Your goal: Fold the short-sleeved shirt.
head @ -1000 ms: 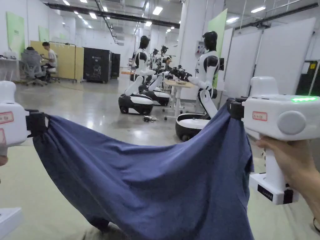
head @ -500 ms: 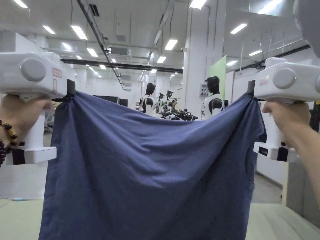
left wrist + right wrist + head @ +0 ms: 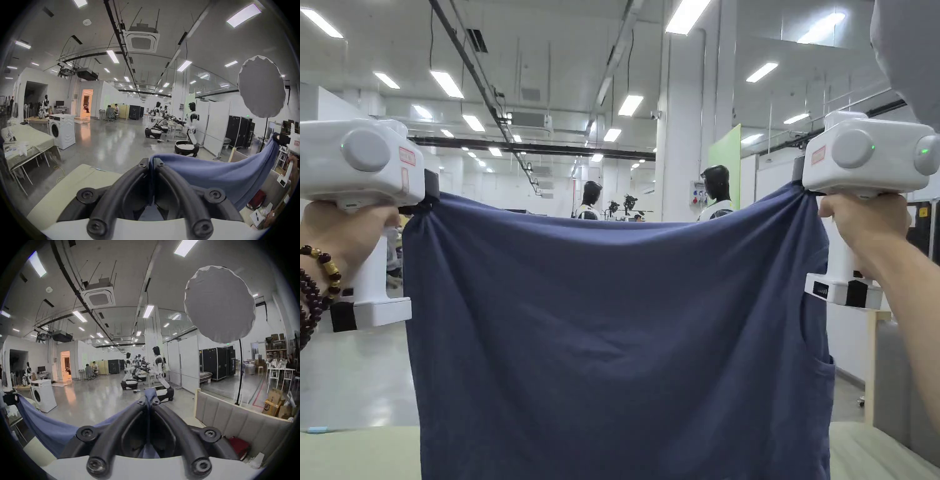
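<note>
A dark blue short-sleeved shirt [image 3: 612,337] hangs in the air in front of me, stretched wide between both grippers. My left gripper [image 3: 428,197] is shut on its upper left corner, and in the left gripper view the jaws [image 3: 151,164] pinch the blue cloth [image 3: 211,175]. My right gripper [image 3: 800,181] is shut on the upper right corner; the right gripper view has cloth [image 3: 48,425] bunched between its tips [image 3: 150,400]. The shirt's lower part hangs down to a pale green table [image 3: 356,453]. A pocket seam shows near the shirt's right edge.
Beyond the shirt stand humanoid robots [image 3: 191,116] on wheeled bases, a washing machine [image 3: 62,129] and another covered table [image 3: 29,142]. A padded grey partition [image 3: 235,415] runs on my right, with a round light diffuser [image 3: 220,303] overhead. People sit far back.
Both grippers have lifted the shirt from a sagging drape to head height and pulled its top edge taut. The head camera tilted up, so the floor dropped from view.
</note>
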### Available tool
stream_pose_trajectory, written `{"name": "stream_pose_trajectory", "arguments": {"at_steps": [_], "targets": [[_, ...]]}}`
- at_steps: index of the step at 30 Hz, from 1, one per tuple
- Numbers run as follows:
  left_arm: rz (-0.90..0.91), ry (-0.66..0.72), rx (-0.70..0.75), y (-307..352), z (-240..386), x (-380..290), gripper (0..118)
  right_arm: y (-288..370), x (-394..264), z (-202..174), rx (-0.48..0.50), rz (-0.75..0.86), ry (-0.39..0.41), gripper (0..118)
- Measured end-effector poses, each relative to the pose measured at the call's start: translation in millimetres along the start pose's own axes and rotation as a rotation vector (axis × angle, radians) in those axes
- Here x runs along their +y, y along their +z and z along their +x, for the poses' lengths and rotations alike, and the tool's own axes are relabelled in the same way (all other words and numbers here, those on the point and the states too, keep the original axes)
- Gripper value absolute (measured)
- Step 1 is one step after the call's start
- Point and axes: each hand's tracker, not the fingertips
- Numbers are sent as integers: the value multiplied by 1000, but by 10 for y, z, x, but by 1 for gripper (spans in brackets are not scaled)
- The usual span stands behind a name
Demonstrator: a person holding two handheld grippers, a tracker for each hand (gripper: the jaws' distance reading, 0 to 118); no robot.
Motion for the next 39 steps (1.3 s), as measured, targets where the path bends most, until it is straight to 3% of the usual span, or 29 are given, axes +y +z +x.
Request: {"name": "stream_pose_trajectory", "arguments": {"at_steps": [6, 17, 28, 39], "targets": [[3, 42, 4, -86, -77, -219, 1, -67, -200, 94, 20, -15, -28, 4], [-87, 64, -20, -100, -352, -1164, 1, -54, -1194, 239, 58, -113, -88, 4], [-256, 90, -24, -136, -555, -2321, 1, -85, -2224, 295, 62, -277, -90, 4], [-276, 108, -56, 449, -643, -2604, 1, 615, -2436, 416, 118, -269, -44, 4]]}}
